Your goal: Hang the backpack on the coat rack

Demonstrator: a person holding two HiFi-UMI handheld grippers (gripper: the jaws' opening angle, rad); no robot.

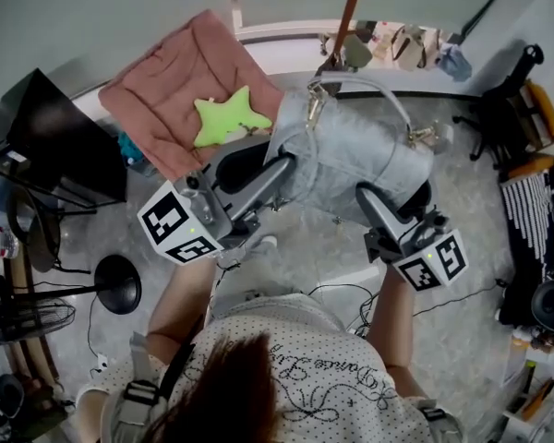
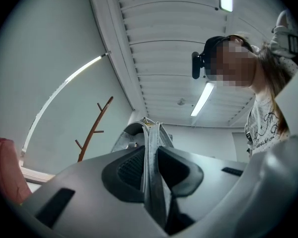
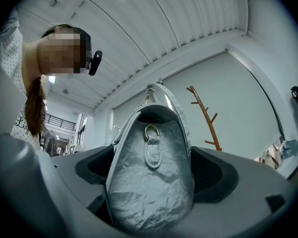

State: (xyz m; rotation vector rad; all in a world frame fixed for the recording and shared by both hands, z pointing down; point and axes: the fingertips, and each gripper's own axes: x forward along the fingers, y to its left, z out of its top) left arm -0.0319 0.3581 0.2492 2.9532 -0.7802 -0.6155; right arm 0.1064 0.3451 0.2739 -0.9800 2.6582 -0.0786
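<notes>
The grey backpack (image 1: 351, 150) is up in the air between both grippers, near the brown coat rack (image 1: 349, 7) but not yet hanging on it. The left gripper (image 1: 282, 169) has narrow jaws that pinch a thin grey fold of it, and the right gripper (image 1: 369, 197) has wide jaws clamped on its crinkled side. Just beside the backpack lies a pink cushion (image 1: 180, 86) with a green star toy (image 1: 229, 116) on it.

crinkled, matt backpack (image 3: 149, 192) (metal ring (image 3: 151, 132))

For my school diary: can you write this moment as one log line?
left gripper: shut on backpack | right gripper: shut on backpack | coat rack: ahead, backpack not hung
</notes>
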